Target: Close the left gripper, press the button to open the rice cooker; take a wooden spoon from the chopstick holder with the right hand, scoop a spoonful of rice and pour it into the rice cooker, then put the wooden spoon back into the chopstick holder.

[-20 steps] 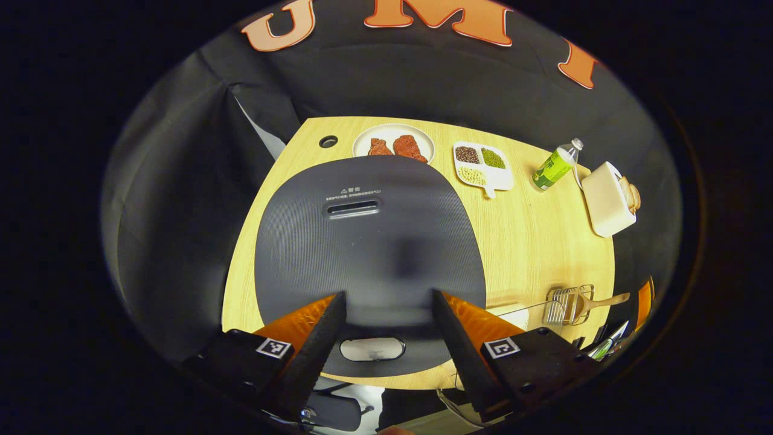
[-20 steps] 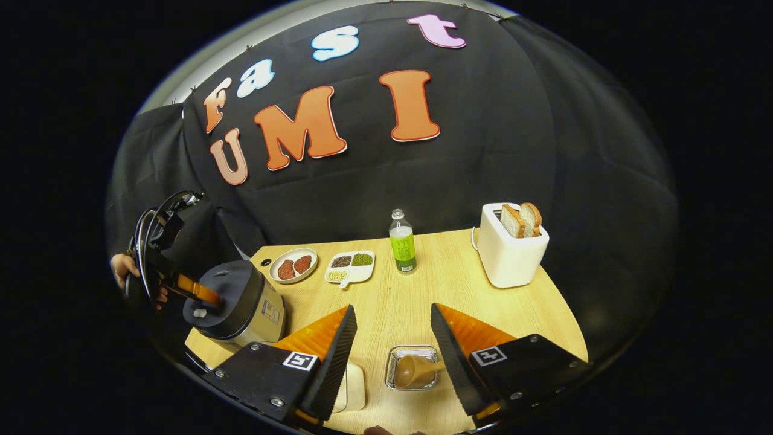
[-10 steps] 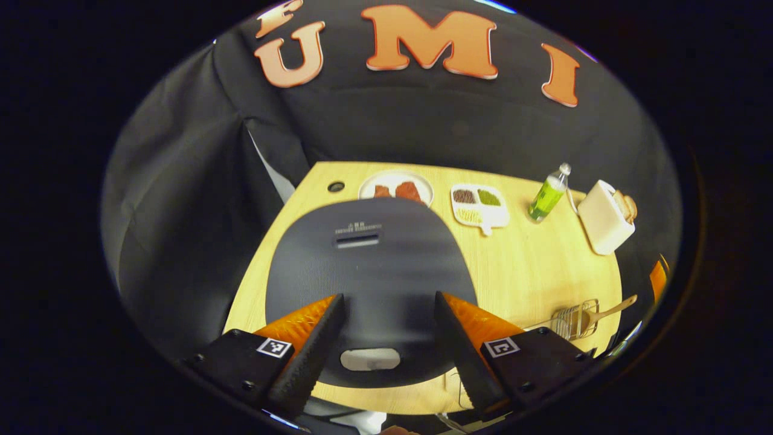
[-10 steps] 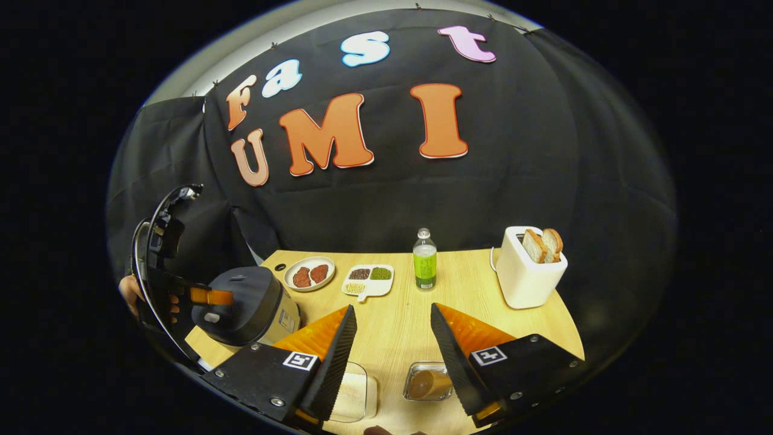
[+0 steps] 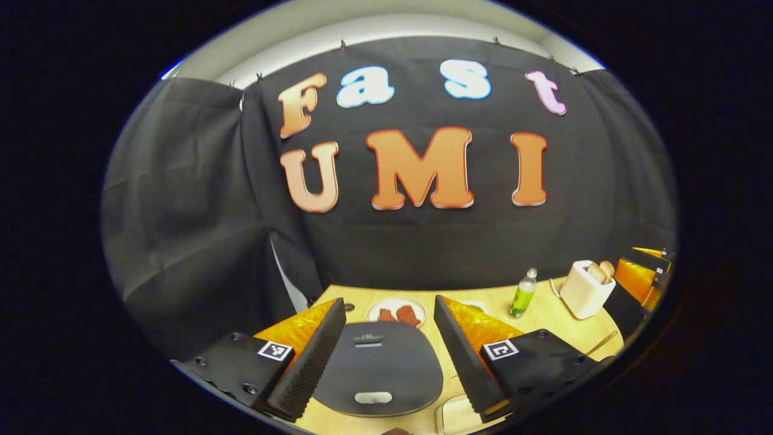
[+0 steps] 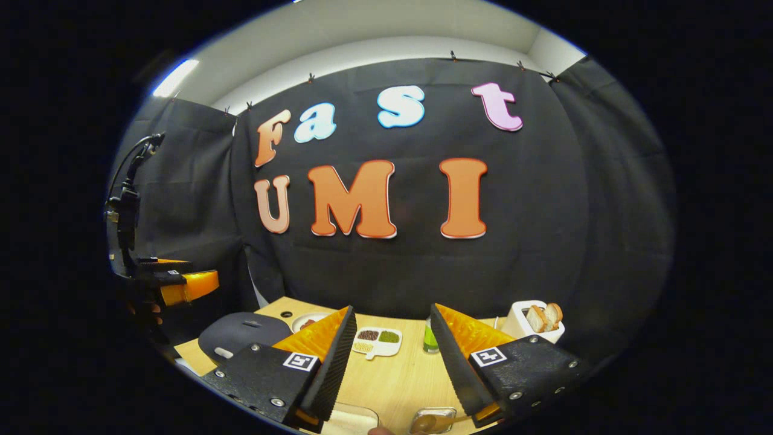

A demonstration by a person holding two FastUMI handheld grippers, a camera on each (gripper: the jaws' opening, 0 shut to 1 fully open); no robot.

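Note:
The dark grey rice cooker stands with its lid down, its pale button at the near rim. My left gripper hovers high above it, open and holding nothing. In the right gripper view the cooker sits low at the left, and the left gripper hangs well above it, held by a hand. My right gripper is open and holds nothing, raised over the table. The wooden spoon lies in the metal chopstick holder just below its fingers. A clear rice container sits beside the holder.
On the wooden table stand a plate of meat, a divided dish of beans, a green bottle and a white toaster with bread. The right gripper shows at the far right edge.
Both grippers have lifted and tipped upward, away from the table. The left one has drawn back from the cooker's button. The lid stays down.

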